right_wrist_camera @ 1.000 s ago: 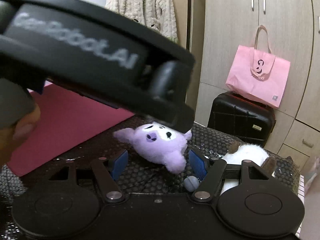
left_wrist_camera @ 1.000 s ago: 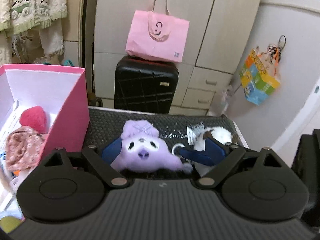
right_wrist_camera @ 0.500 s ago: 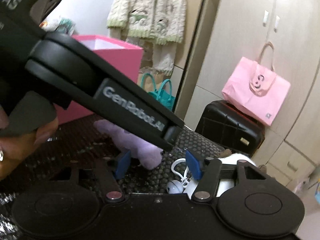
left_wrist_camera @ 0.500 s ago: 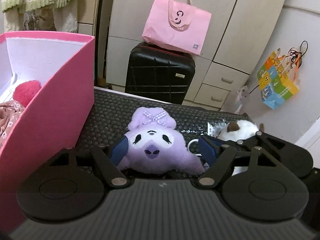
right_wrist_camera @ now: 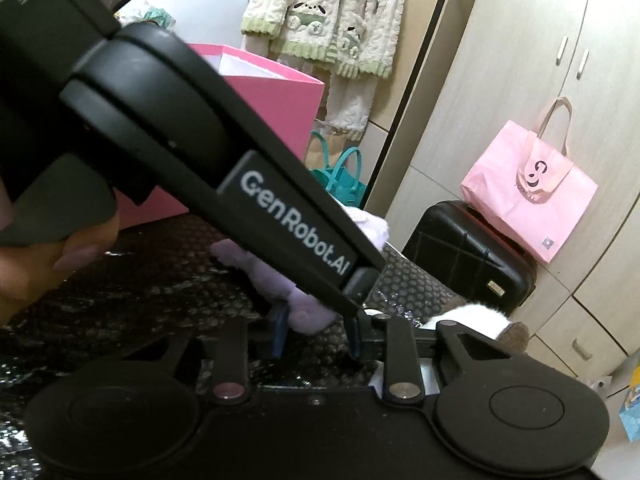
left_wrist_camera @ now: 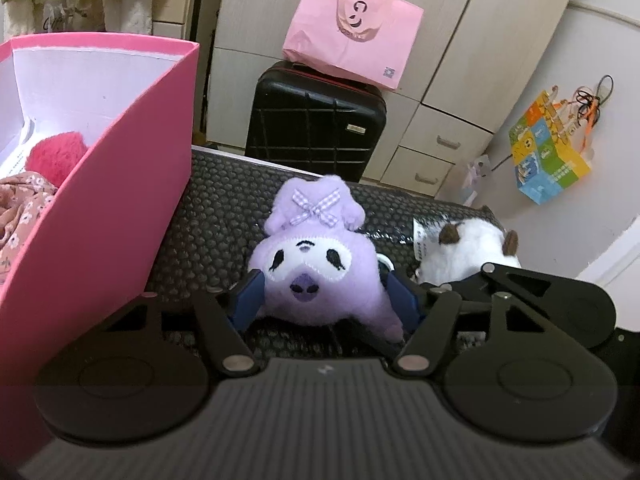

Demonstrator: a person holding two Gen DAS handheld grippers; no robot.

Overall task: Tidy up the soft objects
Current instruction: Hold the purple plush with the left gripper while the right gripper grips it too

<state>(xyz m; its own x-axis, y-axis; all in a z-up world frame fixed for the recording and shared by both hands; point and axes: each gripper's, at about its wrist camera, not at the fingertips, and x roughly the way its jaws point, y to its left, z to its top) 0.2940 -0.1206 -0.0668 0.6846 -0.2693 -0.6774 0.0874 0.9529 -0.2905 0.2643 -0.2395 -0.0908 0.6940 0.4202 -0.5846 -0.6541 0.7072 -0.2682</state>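
A purple plush toy (left_wrist_camera: 316, 268) with a checked bow lies on the black bubble-textured mat (left_wrist_camera: 216, 216). My left gripper (left_wrist_camera: 326, 300) has its blue pads on both sides of the plush and squeezes it. A white plush with brown ears (left_wrist_camera: 464, 252) lies to the right. In the right wrist view the left gripper's body crosses the frame; the purple plush (right_wrist_camera: 272, 272) shows under it. My right gripper (right_wrist_camera: 316, 332) is narrowed beside the plush's lower end; whether it holds anything is hidden. The white plush (right_wrist_camera: 472, 316) sits to its right.
A pink box (left_wrist_camera: 100, 184) stands at the left with a red fuzzy item (left_wrist_camera: 56, 156) and floral cloth (left_wrist_camera: 20, 212) inside. Behind the mat are a black suitcase (left_wrist_camera: 316, 120), a pink tote (left_wrist_camera: 352, 32) and wardrobe doors.
My left gripper has closed its pads onto the purple plush. My right gripper has narrowed and shifted; the left gripper's body now covers more of its view.
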